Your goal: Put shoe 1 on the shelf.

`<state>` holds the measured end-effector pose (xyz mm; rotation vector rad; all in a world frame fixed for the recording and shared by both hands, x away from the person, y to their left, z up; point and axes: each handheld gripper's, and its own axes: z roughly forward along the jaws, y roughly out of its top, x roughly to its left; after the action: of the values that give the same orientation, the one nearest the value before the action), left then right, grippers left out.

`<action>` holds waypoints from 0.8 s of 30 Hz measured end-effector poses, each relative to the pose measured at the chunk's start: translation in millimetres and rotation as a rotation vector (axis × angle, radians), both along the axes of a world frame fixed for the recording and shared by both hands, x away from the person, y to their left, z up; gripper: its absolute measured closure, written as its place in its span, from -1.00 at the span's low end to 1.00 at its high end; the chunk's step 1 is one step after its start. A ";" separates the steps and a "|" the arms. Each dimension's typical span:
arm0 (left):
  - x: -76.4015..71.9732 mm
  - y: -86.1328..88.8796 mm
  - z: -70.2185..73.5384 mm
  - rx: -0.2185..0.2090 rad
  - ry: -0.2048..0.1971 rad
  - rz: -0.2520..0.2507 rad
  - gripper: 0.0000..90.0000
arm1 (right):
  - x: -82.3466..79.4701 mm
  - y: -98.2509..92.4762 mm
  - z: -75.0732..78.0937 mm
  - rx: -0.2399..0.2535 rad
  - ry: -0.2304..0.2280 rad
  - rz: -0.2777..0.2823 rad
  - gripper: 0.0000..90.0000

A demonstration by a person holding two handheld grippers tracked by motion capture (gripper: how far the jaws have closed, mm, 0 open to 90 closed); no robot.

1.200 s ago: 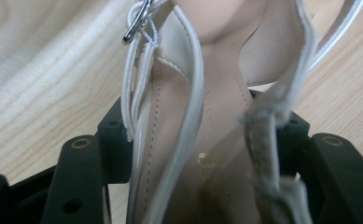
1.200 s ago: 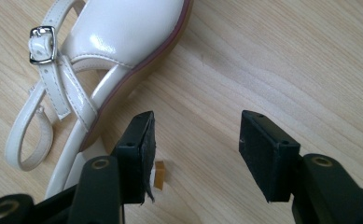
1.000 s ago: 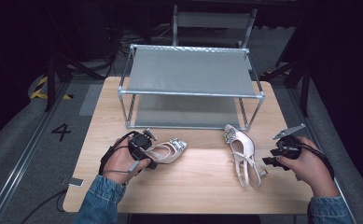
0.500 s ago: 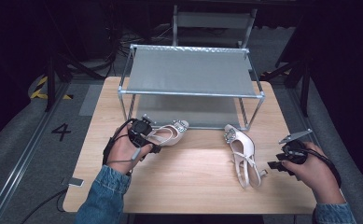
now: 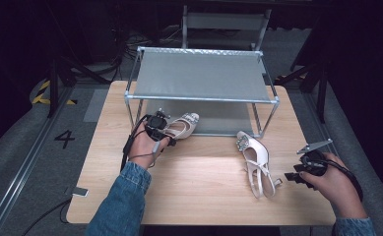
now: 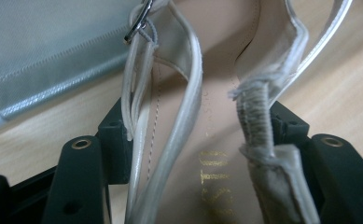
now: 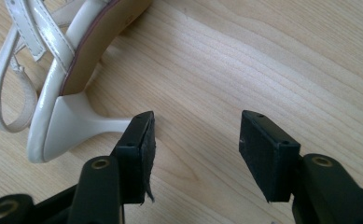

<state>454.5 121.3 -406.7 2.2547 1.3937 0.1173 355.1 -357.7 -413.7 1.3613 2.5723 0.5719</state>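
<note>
right gripper (image 5: 293, 175): near right of the light wooden table (image 5: 199, 196), jaws apart, nothing between; same in its own view (image 7: 195, 140).
second white heeled sandal (image 5: 255, 160): lying on table left of right gripper; right gripper view shows its heel (image 7: 100, 123) touching the left jaw's tip.
left gripper (image 5: 165, 133): farther, left of centre, clamped on heel end of white jewel-toed slingback sandal (image 5: 181, 125).
left gripper view: jaws pinch the sandal (image 6: 207, 116) across its straps; gold insole print, unreadable.
grey metal two-tier shoe rack (image 5: 201, 78): far half of table; held sandal's toe at its lower shelf.
floor: grey, "4" marking (image 5: 64, 139) left of table.
room: dark.
</note>
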 end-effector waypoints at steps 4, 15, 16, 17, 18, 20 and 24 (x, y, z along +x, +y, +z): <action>9.4 -7.1 -6.7 0.003 0.002 0.016 -0.10 | -0.4 1.2 0.5 0.005 -0.012 0.007 0.05; 27.0 -23.8 -21.0 0.008 0.004 0.137 -0.12 | -0.6 8.9 1.3 0.002 -0.036 0.045 0.01; 27.0 -23.8 -21.0 0.008 0.004 0.137 -0.13 | -0.4 9.6 1.7 -0.001 -0.047 0.057 0.01; 28.3 -24.7 -22.7 0.012 0.001 0.141 -0.14 | -0.3 9.8 2.2 0.000 -0.051 0.061 0.01; 28.0 -25.9 -23.2 0.010 0.003 0.145 -0.15 | -0.3 10.4 2.6 0.004 -0.057 0.062 0.01; 27.1 -27.3 -23.1 0.031 -0.001 0.127 -0.20 | -0.4 10.7 3.6 0.002 -0.063 0.065 0.00; 21.3 -24.9 -13.4 0.045 -0.070 0.094 -0.40 | 0.9 11.0 2.9 0.000 -0.067 0.067 -0.04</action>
<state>475.9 96.4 -420.1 2.1996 1.4732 0.2581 356.0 -346.7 -410.8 1.2378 2.5729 0.6171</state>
